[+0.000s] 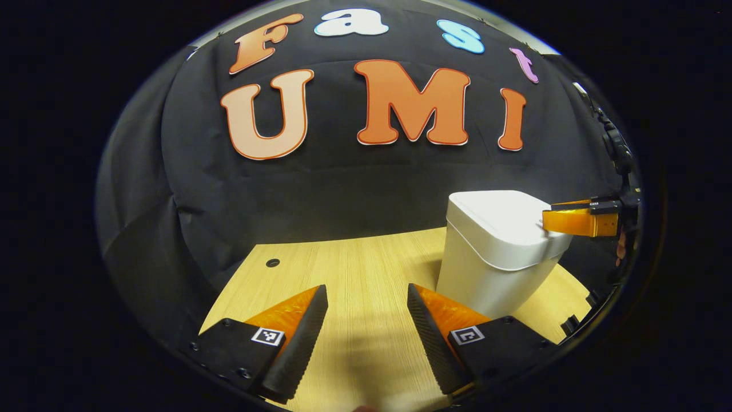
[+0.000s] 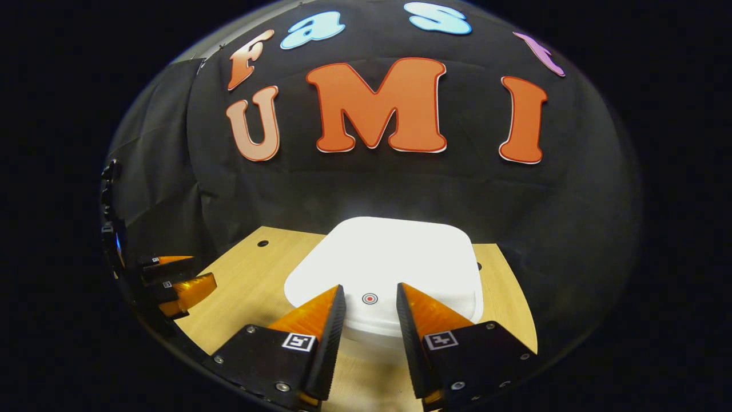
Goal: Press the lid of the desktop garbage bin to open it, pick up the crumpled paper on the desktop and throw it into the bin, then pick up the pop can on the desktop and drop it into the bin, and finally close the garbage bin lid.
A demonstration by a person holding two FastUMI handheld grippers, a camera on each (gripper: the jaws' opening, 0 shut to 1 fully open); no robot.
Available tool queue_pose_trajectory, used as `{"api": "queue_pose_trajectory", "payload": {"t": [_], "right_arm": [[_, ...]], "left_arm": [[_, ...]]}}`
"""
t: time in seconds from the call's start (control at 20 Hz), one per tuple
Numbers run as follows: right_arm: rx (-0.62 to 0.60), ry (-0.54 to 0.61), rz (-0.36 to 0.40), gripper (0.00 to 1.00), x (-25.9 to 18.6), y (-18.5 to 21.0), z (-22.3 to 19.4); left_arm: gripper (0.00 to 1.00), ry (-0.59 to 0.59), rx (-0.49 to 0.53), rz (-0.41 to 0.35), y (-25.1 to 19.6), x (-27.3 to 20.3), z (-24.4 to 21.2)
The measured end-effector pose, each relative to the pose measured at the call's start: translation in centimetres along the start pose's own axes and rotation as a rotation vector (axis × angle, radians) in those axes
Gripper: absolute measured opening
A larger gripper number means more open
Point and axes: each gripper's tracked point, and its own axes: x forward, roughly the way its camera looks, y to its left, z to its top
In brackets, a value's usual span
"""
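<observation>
White plastic garbage bin [image 1: 502, 252] with rounded corners stands on the pale wooden desktop [image 1: 354, 269], lid [image 2: 389, 263] down. Over the lid's near edge hangs the right gripper [image 2: 370, 300], jaws released, either side of a small red dot [image 2: 370, 298]. Beside the bin, the left gripper [image 1: 367, 297] is spread, holding nothing.

No readable words or numbers. A small red ring-and-dot sign [image 2: 370, 298] sits on the bin lid [image 2: 394, 257], lower centre of the right gripper view.
</observation>
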Motion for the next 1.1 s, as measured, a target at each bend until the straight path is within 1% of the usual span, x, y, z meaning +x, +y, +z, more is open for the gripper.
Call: {"api": "queue_pose_trajectory", "payload": {"t": [0.05, 0.2, 0.3, 0.35, 0.45, 0.5, 0.55, 0.6, 0.7, 0.8, 0.85, 0.9, 0.95, 1.0, 1.1], "right_arm": [[0.001, 0.007, -0.001, 0.54, 0.0, 0.1, -0.1], [0.004, 0.011, -0.009, 0.55, -0.1, 0.0, -0.1], [-0.038, -0.039, -0.019, 0.54, -0.3, 0.3, 0.5], [-0.052, -0.043, -0.02, 0.54, -0.2, 0.4, 0.3], [-0.052, -0.061, -0.022, 0.54, -0.3, 0.5, 0.5], [-0.053, -0.068, -0.03, 0.5, -0.4, 0.4, 0.4], [-0.054, -0.079, -0.034, 0.57, -0.6, 0.3, 0.5], [-0.055, -0.097, -0.036, 0.61, -0.8, 0.4, 0.9], [-0.06, -0.146, -0.038, 0.66, -1.2, 0.9, 2.1], [-0.068, -0.2, -0.037, 0.69, -1.6, 1.0, 3.4], [-0.071, -0.221, -0.035, 0.7, -1.8, 1.2, 3.9], [-0.074, -0.238, -0.033, 0.72, -2.1, 1.4, 4.3], [-0.077, -0.248, -0.03, 0.73, -2.3, 1.5, 4.6], [-0.08, -0.258, -0.025, 0.76, -2.4, 1.8, 4.9], [-0.093, -0.266, -0.025, 0.8, -2.4, 2.0, 5.2]], "left_arm": [[0.9, -0.005, 0.002, -0.001, -0.1, -0.1, 0.3], [0.89, -0.031, -0.002, -0.007, -0.3, -0.2, 1.4], [0.89, -0.052, -0.008, -0.006, -0.2, -0.4, 2.3], [0.89, -0.062, -0.013, -0.004, -0.1, -0.5, 2.7], [0.9, -0.089, -0.018, 0.002, 0.3, -0.8, 3.9], [0.9, -0.1, -0.019, 0.009, 0.5, -0.9, 4.5], [0.9, -0.114, -0.022, 0.015, 0.7, -1.1, 5.1], [0.9, -0.127, -0.025, 0.02, 1.0, -1.3, 5.7], [0.9, -0.156, -0.031, 0.035, 1.5, -1.7, 6.9], [0.92, -0.181, -0.038, 0.05, 2.3, -2.2, 7.9], [0.89, -0.194, -0.042, 0.054, 2.5, -2.4, 8.4], [0.9, -0.21, -0.048, 0.059, 2.7, -2.5, 9.2], [0.9, -0.229, -0.055, 0.063, 3.0, -2.8, 9.7], [0.9, -0.248, -0.058, 0.062, 3.1, -3.2, 10.4], [0.9, -0.277, -0.053, 0.072, 3.4, -3.4, 11.5]]}}
